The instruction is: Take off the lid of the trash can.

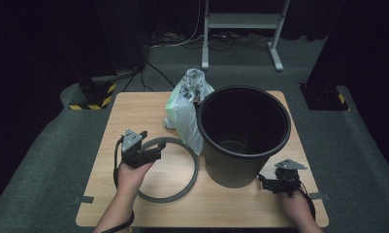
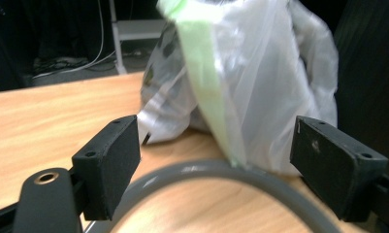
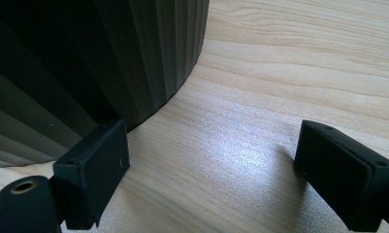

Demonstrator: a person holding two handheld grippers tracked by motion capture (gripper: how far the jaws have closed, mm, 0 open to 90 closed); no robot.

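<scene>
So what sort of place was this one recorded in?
Probably a lab or studio recording bay, not a home: dark curtains all round, grey carpet, hazard-striped stand bases, loose cables, and one small wooden table.

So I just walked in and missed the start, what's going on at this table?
A person works with a claw in each hand. The left claw hangs open over a grey ring lying flat, facing a filled plastic bag that leans on a black bin. The right claw sits open near the bin's base, gripping nothing.
</scene>
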